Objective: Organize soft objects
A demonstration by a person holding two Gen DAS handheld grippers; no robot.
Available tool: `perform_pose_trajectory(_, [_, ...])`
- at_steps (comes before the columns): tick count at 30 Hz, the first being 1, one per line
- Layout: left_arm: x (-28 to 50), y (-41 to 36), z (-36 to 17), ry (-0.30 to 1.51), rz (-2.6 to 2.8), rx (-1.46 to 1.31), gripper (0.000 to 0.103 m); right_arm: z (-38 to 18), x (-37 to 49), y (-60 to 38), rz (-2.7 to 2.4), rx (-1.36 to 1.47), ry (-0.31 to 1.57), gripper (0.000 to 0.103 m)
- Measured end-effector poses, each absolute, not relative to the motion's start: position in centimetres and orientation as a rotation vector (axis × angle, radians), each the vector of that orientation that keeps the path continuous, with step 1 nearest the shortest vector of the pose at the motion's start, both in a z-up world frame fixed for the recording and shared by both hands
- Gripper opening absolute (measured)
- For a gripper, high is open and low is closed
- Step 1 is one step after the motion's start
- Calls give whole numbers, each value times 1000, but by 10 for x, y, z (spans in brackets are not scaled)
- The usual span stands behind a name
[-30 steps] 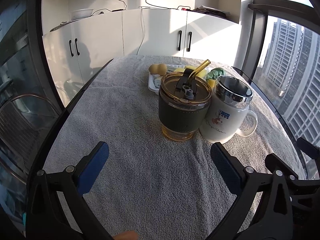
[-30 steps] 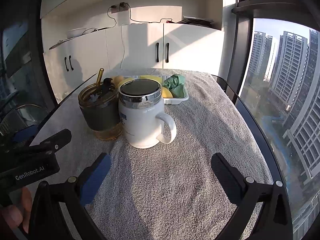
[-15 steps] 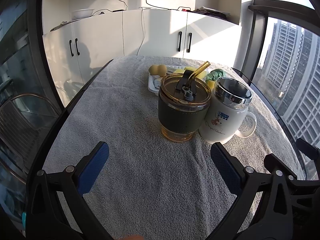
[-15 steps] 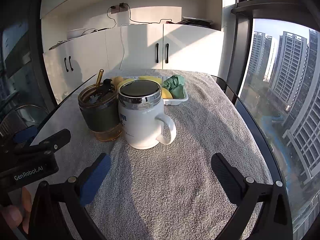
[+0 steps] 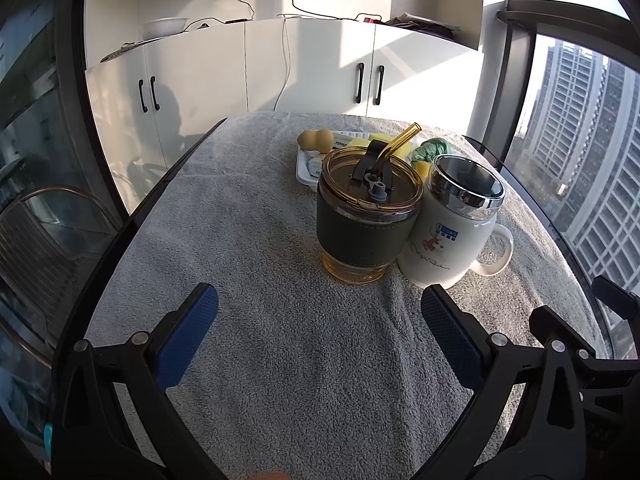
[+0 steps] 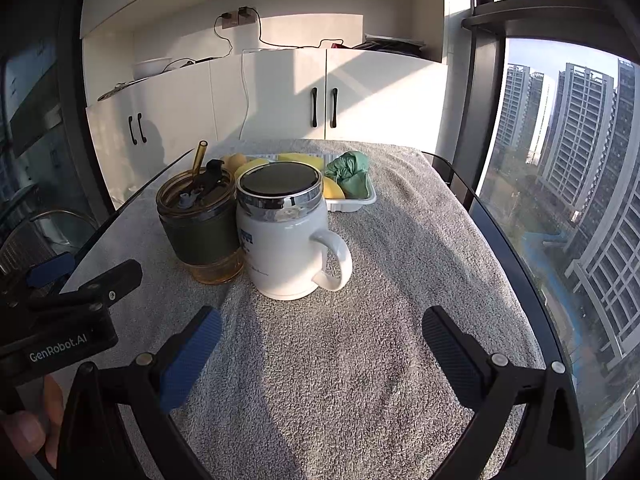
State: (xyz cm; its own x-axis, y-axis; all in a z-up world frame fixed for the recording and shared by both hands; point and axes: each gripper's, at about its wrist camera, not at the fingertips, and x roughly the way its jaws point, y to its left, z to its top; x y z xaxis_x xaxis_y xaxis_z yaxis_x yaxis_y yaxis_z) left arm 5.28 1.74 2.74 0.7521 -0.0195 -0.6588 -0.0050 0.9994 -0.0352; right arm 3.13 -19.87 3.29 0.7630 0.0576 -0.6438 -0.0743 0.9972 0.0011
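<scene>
A white tray [image 6: 352, 203] at the back of the towel-covered table holds soft things: a green cloth [image 6: 350, 174], yellow sponges [image 6: 300, 159] and a tan gourd-shaped piece [image 5: 316, 140]. In front of it stand an amber glass tumbler [image 5: 368, 224] with a dark sleeve and straw, and a white lidded mug [image 5: 452, 232]. My left gripper [image 5: 320, 312] hangs open, short of the tumbler. My right gripper [image 6: 320, 332] is open too, just short of the mug [image 6: 286, 240]. Neither holds anything.
A grey towel [image 5: 260, 240] covers the dark glass table, whose edges curve off left and right. White cabinets [image 5: 312, 68] stand behind. A window with high-rises is on the right. The left gripper's body [image 6: 60, 320] shows at the right wrist view's left edge.
Both grippers have edged slightly forward toward the cups; nothing was grasped or moved.
</scene>
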Motion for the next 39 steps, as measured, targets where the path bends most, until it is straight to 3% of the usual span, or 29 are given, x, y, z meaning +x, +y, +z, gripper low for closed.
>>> perform_pose_trajectory(39, [52, 16, 28, 721, -24, -34, 103, 34, 31, -196, 75, -29, 702, 102])
